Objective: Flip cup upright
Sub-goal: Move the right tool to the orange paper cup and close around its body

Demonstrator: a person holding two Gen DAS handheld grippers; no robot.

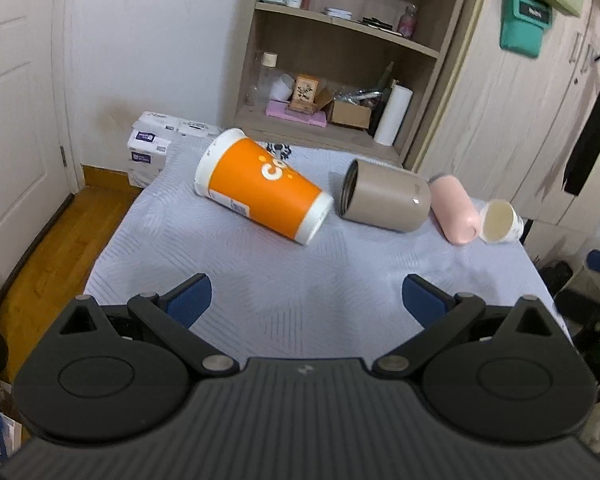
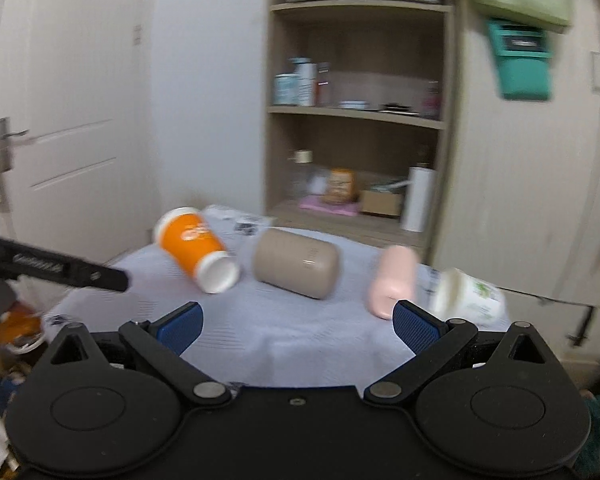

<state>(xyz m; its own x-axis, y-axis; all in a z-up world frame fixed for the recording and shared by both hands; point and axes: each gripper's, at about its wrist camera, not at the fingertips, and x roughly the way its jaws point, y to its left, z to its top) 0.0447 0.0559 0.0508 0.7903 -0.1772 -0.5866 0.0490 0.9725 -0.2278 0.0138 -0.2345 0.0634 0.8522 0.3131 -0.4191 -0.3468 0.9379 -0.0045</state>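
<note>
Cups lie on their sides in a row on the table with the pale grey cloth [image 1: 260, 280], seen from my left wrist camera. My left gripper [image 1: 307, 300] is above the near part of the cloth, its blue fingers [image 1: 190, 300] wide apart and holding nothing. The orange paper cup [image 1: 260, 188] is farthest to the left, its wide mouth toward the far left and its white base toward me. Just beside it lies the beige tumbler [image 1: 384, 198], its dark mouth facing the orange cup. The pink cup [image 1: 454, 210] is touching the tumbler's base, and the small white cup [image 1: 500, 222] lies next to the pink one, near the right edge of the table, its cream inside turned toward me. Behind the table stands a wooden shelf [image 1: 340, 60] with bottles and boxes.

From my right wrist camera the picture is a little blurred. My right gripper [image 2: 298, 326] is also over the near cloth [image 2: 292, 328], fingers [image 2: 418, 326] spread wide, empty. The same row is visible: orange paper cup [image 2: 192, 246], beige tumbler [image 2: 296, 262], pink cup [image 2: 392, 282], small white cup [image 2: 468, 294]. The white cup is just beyond my right finger; I cannot tell if they touch. A black part of the left gripper [image 2: 60, 268] comes in from the left edge.
</note>
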